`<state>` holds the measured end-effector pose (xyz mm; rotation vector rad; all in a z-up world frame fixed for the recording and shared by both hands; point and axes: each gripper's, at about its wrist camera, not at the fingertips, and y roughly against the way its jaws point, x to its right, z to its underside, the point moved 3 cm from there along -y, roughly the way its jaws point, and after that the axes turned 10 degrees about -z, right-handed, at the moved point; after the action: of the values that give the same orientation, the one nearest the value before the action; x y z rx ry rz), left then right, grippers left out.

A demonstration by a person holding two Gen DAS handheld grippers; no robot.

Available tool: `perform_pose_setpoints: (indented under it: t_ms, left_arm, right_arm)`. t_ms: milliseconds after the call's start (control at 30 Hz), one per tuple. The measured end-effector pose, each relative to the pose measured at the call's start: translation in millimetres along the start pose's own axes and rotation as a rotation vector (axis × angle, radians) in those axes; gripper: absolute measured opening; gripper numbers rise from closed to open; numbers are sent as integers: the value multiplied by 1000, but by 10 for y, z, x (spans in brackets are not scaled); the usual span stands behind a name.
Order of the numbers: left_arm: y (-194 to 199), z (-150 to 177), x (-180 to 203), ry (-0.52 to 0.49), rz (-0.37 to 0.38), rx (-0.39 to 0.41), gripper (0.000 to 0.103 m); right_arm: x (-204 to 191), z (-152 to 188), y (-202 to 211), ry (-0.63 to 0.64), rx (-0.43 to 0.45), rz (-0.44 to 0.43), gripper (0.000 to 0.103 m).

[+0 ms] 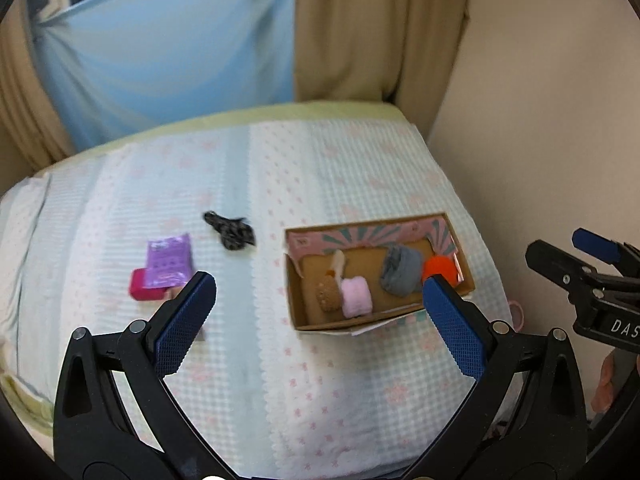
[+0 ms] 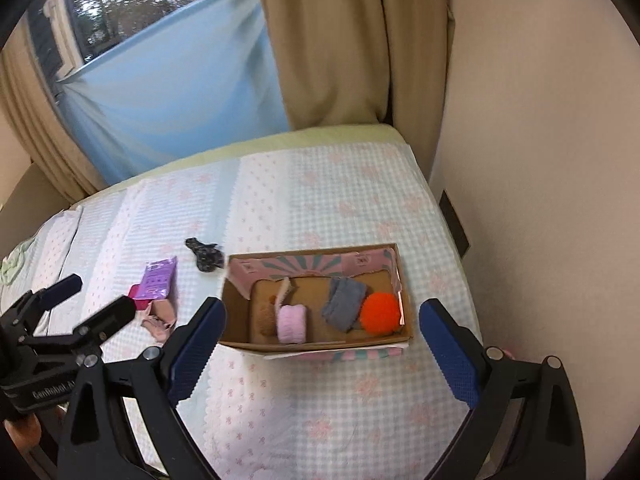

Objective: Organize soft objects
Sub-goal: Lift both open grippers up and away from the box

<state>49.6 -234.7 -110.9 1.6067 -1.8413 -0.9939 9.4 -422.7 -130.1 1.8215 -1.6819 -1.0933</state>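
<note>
Both grippers, left [image 1: 316, 304] and right [image 2: 320, 332], are hanging released; the limp, light black cloth [image 1: 231, 232] left of the box [image 1: 294, 300] probably wants a mid-bunch pinch.

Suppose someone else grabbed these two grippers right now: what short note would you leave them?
Left gripper: open, holding nothing, above the bed.
Right gripper: open, holding nothing, just in front of the cardboard box.
In the box: orange pompom, grey cloth, pink roll, a brown fuzzy item and a pale strip.
Outside it, on the bedspread: dark patterned cloth, purple packet lying on a magenta item, crumpled pink cloth.
Done: five things boxed. Left: probably the loose cloths; whether the packet belongs in the box is unclear.
</note>
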Motion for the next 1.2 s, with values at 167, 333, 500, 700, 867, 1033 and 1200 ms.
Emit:
perform_pose_setpoints:
  t_ms: [167, 333, 500, 700, 867, 1033, 1200]
  left_arm:
    - [276, 137, -366, 64, -46, 23, 103]
    - [482, 266, -697, 112, -91, 22, 103]
    - [572, 350, -1118, 156, -138, 27, 103]
    - [454, 384, -1652, 179, -135, 24, 103]
    - [283, 273, -2120, 153, -110, 14, 103]
    - [-44, 104, -2645, 108, -75, -18, 103]
    - [-593, -19, -3058, 50, -40, -82, 103]
  right_arm:
    - [-324, 88, 171, 88, 42, 3, 96]
    - [-597, 136, 191, 107, 59, -67, 96]
    - [-900, 190, 159, 132, 63, -114, 96]
    - [-1334, 257, 19, 155, 61, -119, 96]
    - [-1725, 262, -165, 125, 63, -110, 96]
    - [-2184, 256, -469, 76, 51, -113, 96]
    - [-2548, 350, -888, 42, 25, -92, 97]
